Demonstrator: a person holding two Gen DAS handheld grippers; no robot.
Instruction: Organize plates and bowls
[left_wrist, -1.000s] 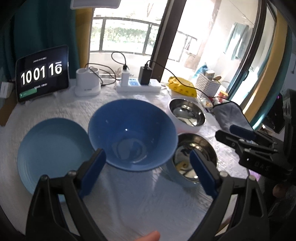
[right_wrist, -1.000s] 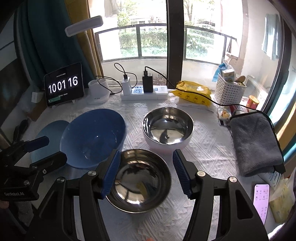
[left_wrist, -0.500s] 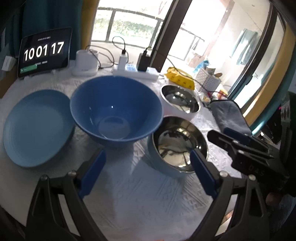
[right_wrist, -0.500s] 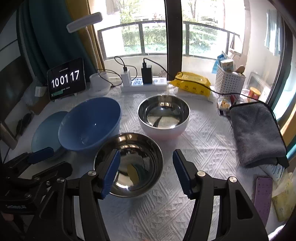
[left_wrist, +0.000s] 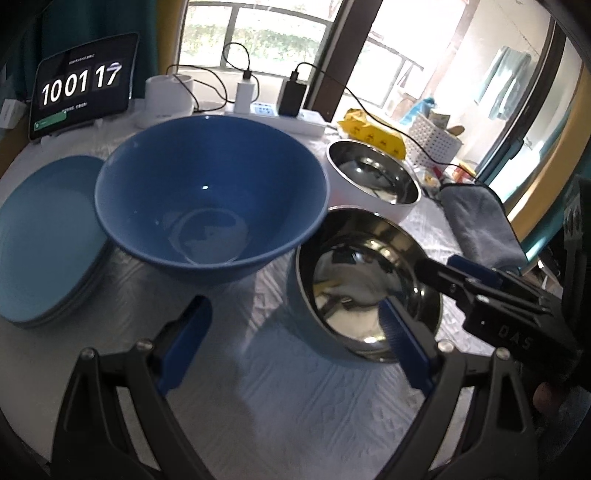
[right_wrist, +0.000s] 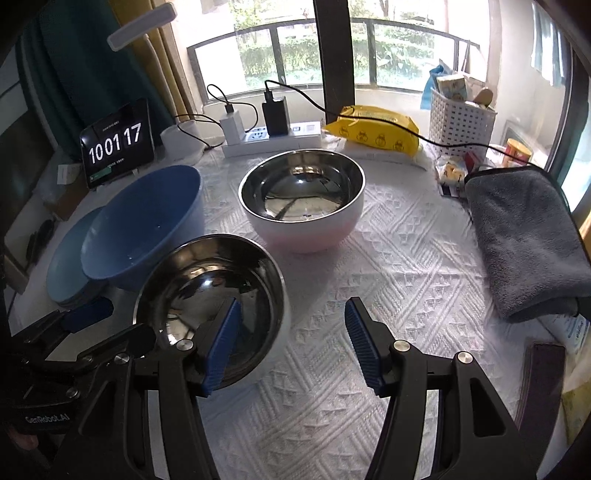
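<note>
A large blue bowl (left_wrist: 210, 199) stands beside a stack of light blue plates (left_wrist: 44, 240) on the white cloth. Right of it sits a steel bowl with a blue outside (left_wrist: 365, 288), and behind that a steel bowl with a white outside (left_wrist: 373, 177). My left gripper (left_wrist: 295, 347) hovers low in front of the blue bowl and the near steel bowl; its jaws are closing slightly and nothing is pressed between them. My right gripper (right_wrist: 291, 347) is open and straddles the right rim of the near steel bowl (right_wrist: 210, 295), with its left finger (right_wrist: 221, 343) over the inside.
At the back stand a tablet clock (right_wrist: 116, 147), a power strip (right_wrist: 273, 138) with chargers and cables, a yellow pack (right_wrist: 373, 127) and a white basket (right_wrist: 461, 122). A folded grey towel (right_wrist: 528, 240) lies right, with a dark phone (right_wrist: 543, 387) near the front right edge.
Both grippers have sunk and come forward toward the bowls. The right gripper's left finger now hangs over the near steel bowl's inside. The dishes have not moved.
</note>
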